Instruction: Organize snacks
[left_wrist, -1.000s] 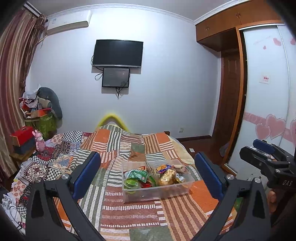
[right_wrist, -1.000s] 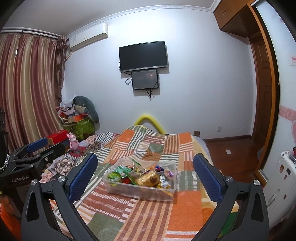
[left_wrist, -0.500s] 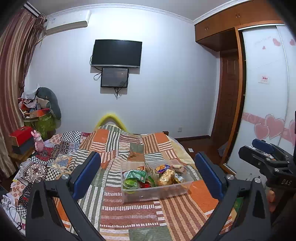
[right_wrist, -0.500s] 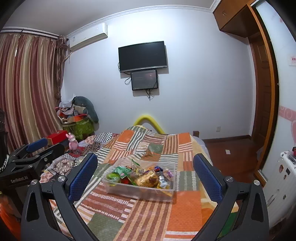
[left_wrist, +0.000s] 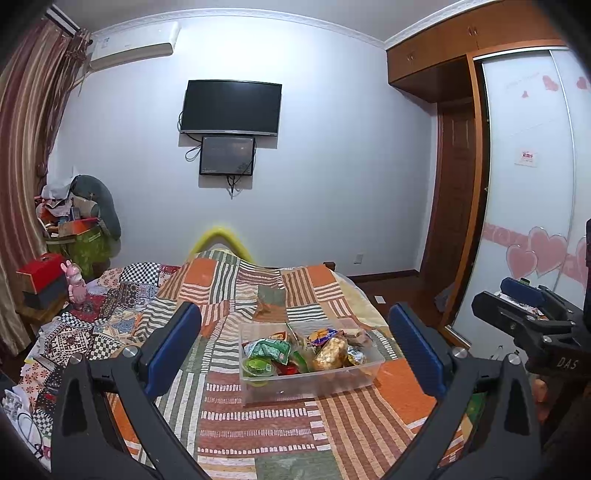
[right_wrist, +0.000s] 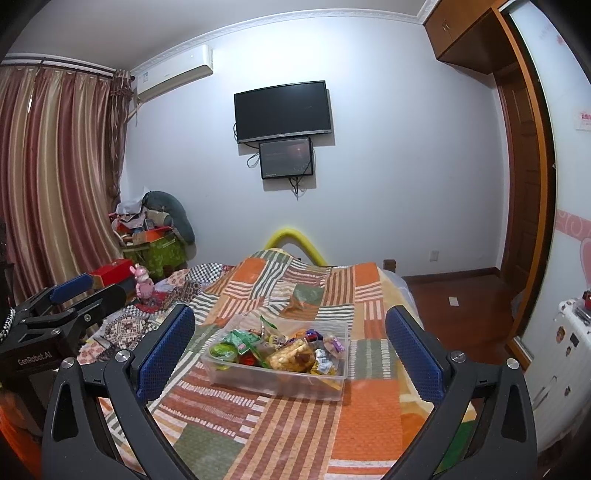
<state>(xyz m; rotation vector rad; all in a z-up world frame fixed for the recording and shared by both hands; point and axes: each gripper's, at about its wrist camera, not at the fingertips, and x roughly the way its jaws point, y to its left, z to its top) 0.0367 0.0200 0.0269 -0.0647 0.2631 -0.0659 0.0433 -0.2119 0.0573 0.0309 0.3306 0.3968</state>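
While both tools hang above the bed (left_wrist: 258, 435), left tool (left_wrist: 295, 350) and right tool (right_wrist: 291, 350) gape wide, empty, clear snack bin (right_wrist: 277, 380) ahead between their fingers.

We carry two matching tools: the left gripper (left_wrist: 295, 347) and the right gripper (right_wrist: 290, 345) are built of matte black angular arms with triangular cut-outs and silver round screws (right_wrist: 122, 356) at the joints. Our fingers (left_wrist: 173, 347) wear textured blue pads. On the left gripper's side we read white "GenRobot.AI" lettering (right_wrist: 35, 359); on the right gripper's, "DAS" (left_wrist: 567, 363).
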